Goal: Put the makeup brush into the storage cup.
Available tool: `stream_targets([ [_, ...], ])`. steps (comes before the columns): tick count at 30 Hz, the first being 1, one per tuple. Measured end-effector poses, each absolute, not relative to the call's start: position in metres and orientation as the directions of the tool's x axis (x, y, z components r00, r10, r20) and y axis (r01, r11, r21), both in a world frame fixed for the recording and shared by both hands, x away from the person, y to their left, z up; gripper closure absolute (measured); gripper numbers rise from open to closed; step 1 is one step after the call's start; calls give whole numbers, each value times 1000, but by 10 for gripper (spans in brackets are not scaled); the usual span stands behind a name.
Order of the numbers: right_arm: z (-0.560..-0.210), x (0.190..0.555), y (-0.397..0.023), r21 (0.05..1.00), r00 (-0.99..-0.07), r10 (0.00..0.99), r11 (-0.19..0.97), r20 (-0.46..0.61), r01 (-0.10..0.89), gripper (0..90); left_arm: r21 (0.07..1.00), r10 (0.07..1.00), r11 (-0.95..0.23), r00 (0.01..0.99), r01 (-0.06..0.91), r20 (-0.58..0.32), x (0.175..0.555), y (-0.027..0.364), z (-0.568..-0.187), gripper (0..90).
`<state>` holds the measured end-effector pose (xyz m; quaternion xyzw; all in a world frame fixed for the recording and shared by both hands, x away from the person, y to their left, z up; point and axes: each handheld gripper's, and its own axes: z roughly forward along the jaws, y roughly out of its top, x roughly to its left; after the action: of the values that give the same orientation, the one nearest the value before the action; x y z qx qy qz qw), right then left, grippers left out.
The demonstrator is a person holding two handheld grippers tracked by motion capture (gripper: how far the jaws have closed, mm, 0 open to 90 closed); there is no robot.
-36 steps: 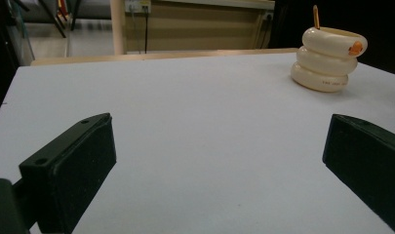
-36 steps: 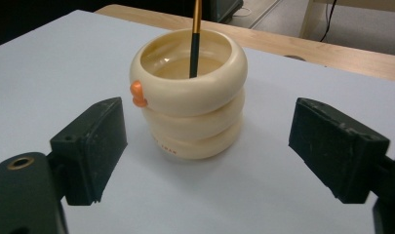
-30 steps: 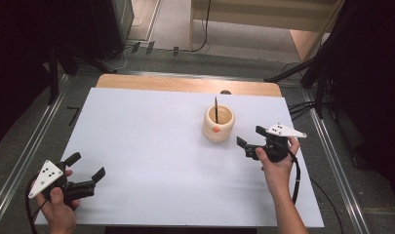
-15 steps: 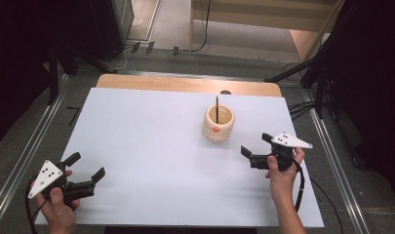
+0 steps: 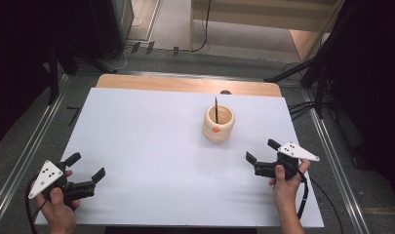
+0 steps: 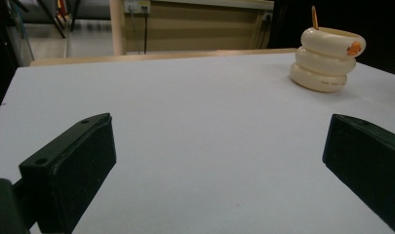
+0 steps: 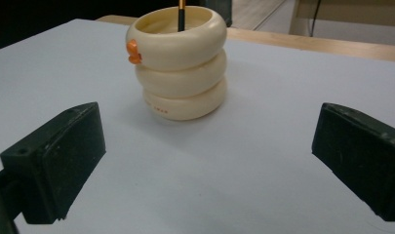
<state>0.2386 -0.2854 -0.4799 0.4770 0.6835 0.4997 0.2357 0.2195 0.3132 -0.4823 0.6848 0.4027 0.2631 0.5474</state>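
A cream holder shaped like three stacked rings [image 5: 218, 126] stands right of the white sheet's middle, and a thin dark pencil [image 5: 216, 108] stands upright in it. An orange mark shows on its side [image 7: 132, 51]. My right gripper [image 5: 261, 150] is below and right of the holder, apart from it. It is open, its jaws have just been opening, and nothing is between them [image 7: 207, 131]. My left gripper [image 5: 86, 165] is open and holds nothing near the front left corner. From there the holder [image 6: 326, 61] is far off to the right.
The white sheet [image 5: 151, 131] covers a wooden table whose bare far edge [image 5: 185, 84] shows. Metal rails [image 5: 29, 146] run along both sides on the floor. Cables and stand legs [image 5: 307, 105] lie at the right rear.
My right gripper has drawn back from the holder toward the near right and sunk a little. Its jaws stand slightly wider. The left gripper has stayed put.
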Motion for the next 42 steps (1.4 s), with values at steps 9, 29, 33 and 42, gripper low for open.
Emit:
stream_targets([
  [9, -488, 220, -294, 918, -433, 886, 24, 163, 395, 0, 962, 840, -77, 537, 263, -80, 219, 312, -482, 0],
  [29, -501, 190, -315, 914, -396, 899, -8, 184, 406, 0, 962, 839, -78, 538, 261, -78, 219, 312, -482, 0],
  [33, -502, 187, -317, 914, -392, 901, -10, 184, 406, 0, 962, 839, -78, 538, 261, -78, 219, 311, -482, 0],
  [42, -504, 177, -323, 914, -376, 908, -20, 186, 406, 0, 961, 841, -79, 535, 264, -78, 219, 312, -483, 0],
])
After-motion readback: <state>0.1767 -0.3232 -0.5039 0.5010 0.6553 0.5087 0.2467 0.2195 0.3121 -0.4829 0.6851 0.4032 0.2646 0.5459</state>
